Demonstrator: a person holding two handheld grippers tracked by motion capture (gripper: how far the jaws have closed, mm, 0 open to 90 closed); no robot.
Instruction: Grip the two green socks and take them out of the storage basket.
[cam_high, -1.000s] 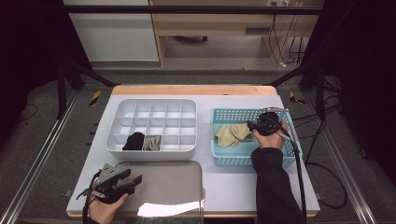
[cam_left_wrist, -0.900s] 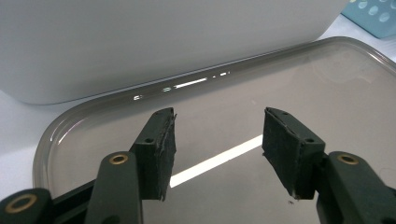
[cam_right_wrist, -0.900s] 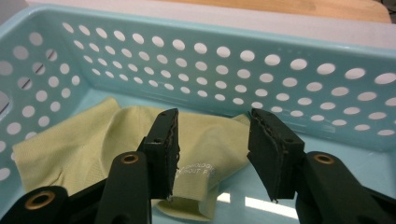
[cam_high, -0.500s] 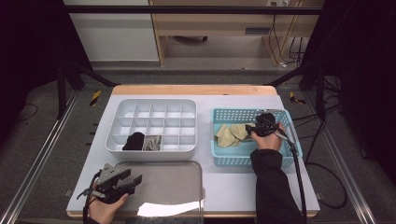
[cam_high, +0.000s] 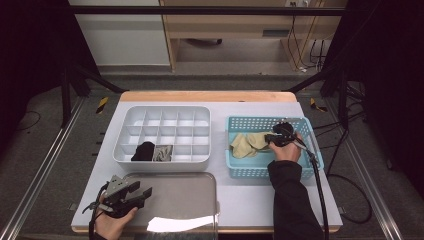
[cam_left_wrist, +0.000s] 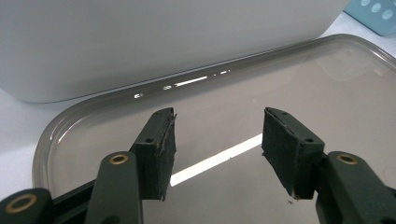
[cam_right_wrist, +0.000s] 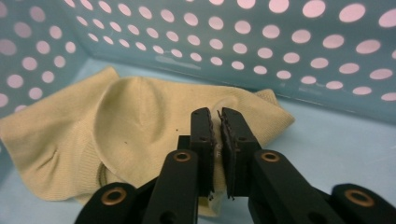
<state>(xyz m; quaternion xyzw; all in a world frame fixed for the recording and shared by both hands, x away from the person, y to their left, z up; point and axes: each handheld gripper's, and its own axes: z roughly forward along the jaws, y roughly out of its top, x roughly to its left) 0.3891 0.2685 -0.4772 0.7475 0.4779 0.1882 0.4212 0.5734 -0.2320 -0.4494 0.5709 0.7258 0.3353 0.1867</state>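
Grey tray (cam_high: 175, 200) nearest the person lies under the left tool (cam_high: 142, 194), whose jaws stand apart with nothing between them. Farther off, inside the blue basket (cam_high: 305, 131), the right tool (cam_right_wrist: 217, 122) has just been closing and now pinches the yellow sock (cam_right_wrist: 126, 121).

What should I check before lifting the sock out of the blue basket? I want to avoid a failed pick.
1. Right gripper closed: ok. Its jaws have just been closing and now stand nearly together over the yellow sock.
2. Fabric caught between the pads: cannot tell; the pinch point is hidden behind the jaws.
3. Sock free of the blue basket: ok; it lies loose on the basket floor, one end near the wall.
4. Free compartment in the white divided organizer: ok; two front cells hold a black item and a grey item, the others look bare.
5. Left gripper out of the way: ok; open above the grey tray, holding nothing.
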